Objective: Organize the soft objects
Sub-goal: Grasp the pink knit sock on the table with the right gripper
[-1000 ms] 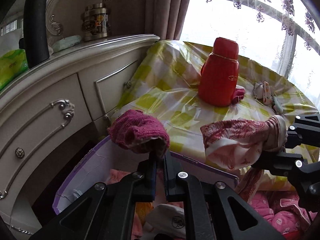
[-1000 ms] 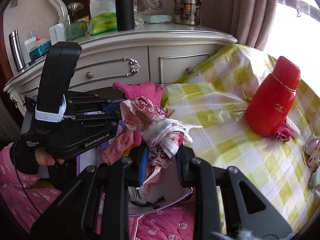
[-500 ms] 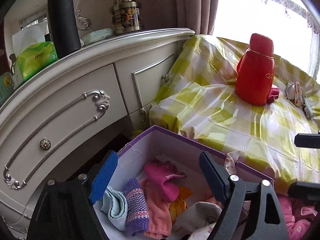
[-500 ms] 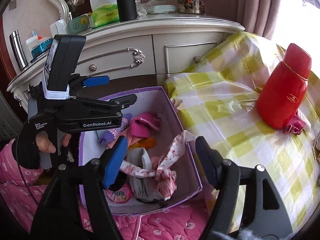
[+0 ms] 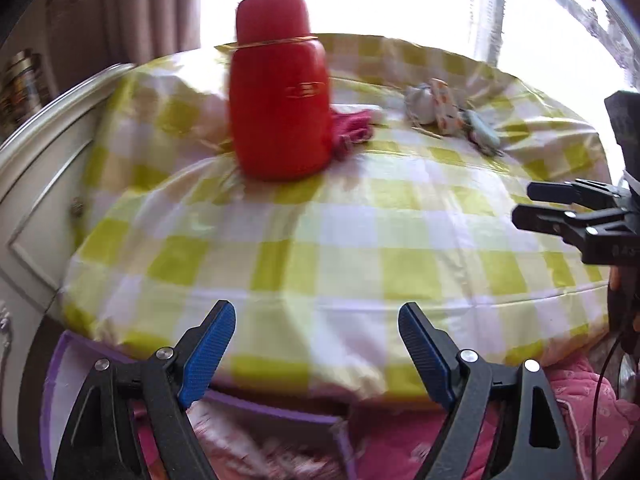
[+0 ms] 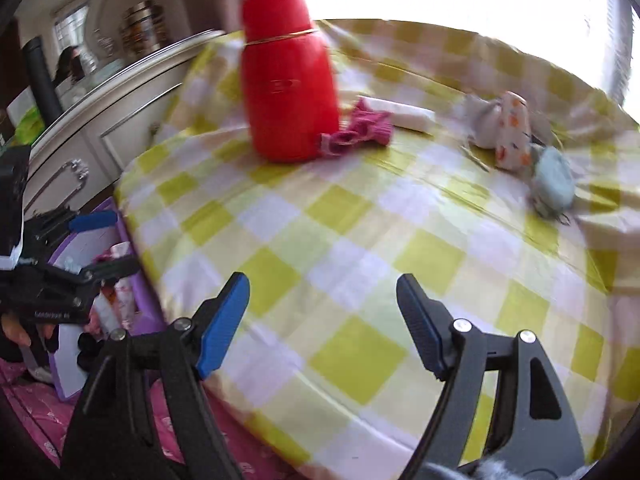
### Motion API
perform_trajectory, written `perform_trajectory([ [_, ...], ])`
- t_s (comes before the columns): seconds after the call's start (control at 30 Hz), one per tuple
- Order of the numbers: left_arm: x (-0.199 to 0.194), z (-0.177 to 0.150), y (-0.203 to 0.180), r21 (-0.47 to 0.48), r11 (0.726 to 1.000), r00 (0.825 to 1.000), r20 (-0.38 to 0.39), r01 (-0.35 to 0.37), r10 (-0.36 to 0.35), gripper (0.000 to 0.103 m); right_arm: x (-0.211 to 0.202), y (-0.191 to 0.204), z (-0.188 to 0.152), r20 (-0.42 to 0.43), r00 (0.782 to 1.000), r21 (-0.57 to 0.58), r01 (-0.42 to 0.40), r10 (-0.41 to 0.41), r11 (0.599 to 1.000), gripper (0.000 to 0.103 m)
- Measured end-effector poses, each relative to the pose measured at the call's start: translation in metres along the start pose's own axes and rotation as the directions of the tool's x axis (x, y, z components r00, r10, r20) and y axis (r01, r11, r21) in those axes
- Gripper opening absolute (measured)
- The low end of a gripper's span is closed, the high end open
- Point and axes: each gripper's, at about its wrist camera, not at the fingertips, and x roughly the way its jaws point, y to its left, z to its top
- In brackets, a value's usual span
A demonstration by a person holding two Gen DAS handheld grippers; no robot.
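Note:
Both grippers are open and empty. My left gripper hovers over the near edge of the yellow-checked table, above the purple box. My right gripper is over the table. A small magenta cloth lies beside the red flask; it also shows in the left wrist view. A white spotted soft item and a pale blue one lie at the far right. The purple box with cloths inside sits at the table's left.
The red flask stands at the table's back. A white dresser runs along the left. A white folded item lies behind the magenta cloth. Pink quilted fabric lies below the table edge.
Both grippers opened and dropped their cloths into the purple box, then swung right and up from the box towards the table. The view is blurred by motion.

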Motion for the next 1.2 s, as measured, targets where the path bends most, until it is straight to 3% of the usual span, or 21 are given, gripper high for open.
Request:
perform_trajectory([
  [0.13, 0.055, 0.034, -0.045, 0.068, 0.996, 0.998, 0.020, 0.056, -0.058, 0.085, 0.015, -0.068, 0.014, 0.012, 0.999, 0.146, 0.037, -0.039, 0.989, 0.079],
  [0.27, 0.087, 0.055, -0.062, 0.024, 0.999, 0.997, 0.072, 0.037, -0.038, 0.085, 0.051, -0.098, 0.055, 0.005, 0.999, 0.235, -0.041, 0.041, 0.971, 0.079],
  [0.47, 0.106, 0.058, -0.053, -0.040, 0.997, 0.996, 0.062, 0.070, -0.067, 0.085, 0.118, -0.083, 0.128, 0.043, 0.979, 0.247, -0.202, 0.198, 0.948, 0.079],
  [0.67, 0.117, 0.058, -0.039, -0.127, 0.977, 0.985, 0.019, 0.173, -0.172, 0.089, 0.187, -0.076, 0.167, -0.003, 0.988, 0.249, -0.150, 0.156, 0.957, 0.079],
  [0.83, 0.117, 0.057, -0.041, -0.116, 0.977, 0.984, 0.016, 0.178, -0.177, 0.092, 0.235, -0.075, 0.177, -0.104, 0.981, 0.231, -0.136, 0.164, 0.963, 0.080],
  [0.9, 0.116, 0.057, -0.042, -0.114, 0.977, 0.984, 0.015, 0.180, -0.180, 0.093, 0.237, -0.065, 0.176, -0.098, 0.986, 0.142, -0.120, 0.134, 0.983, 0.081],
  [0.93, 0.116, 0.057, -0.043, -0.112, 0.977, 0.984, 0.014, 0.179, -0.179, 0.094, 0.236, -0.059, 0.174, -0.099, 0.989, 0.087, -0.101, 0.110, 0.991, 0.073],
  [0.97, 0.114, 0.055, -0.042, -0.111, 0.978, 0.984, 0.014, 0.177, -0.177, 0.094, 0.233, -0.054, 0.169, -0.106, 0.991, 0.039, -0.079, 0.083, 0.996, 0.058],
  [1.0, 0.114, 0.055, -0.043, -0.109, 0.978, 0.984, 0.013, 0.178, -0.177, 0.094, 0.227, -0.051, 0.163, -0.112, 0.992, -0.006, -0.057, 0.056, 0.998, 0.034],
  [1.1, 0.118, 0.058, -0.046, -0.098, 0.978, 0.983, 0.005, 0.183, -0.183, 0.098, 0.184, -0.060, 0.135, -0.088, 0.996, -0.047, -0.025, 0.021, 0.999, 0.033],
  [1.2, 0.119, 0.059, -0.049, -0.081, 0.980, 0.983, -0.007, 0.184, -0.185, 0.102, 0.124, -0.097, 0.097, -0.063, 0.996, -0.008, 0.058, -0.059, 0.998, 0.036],
])
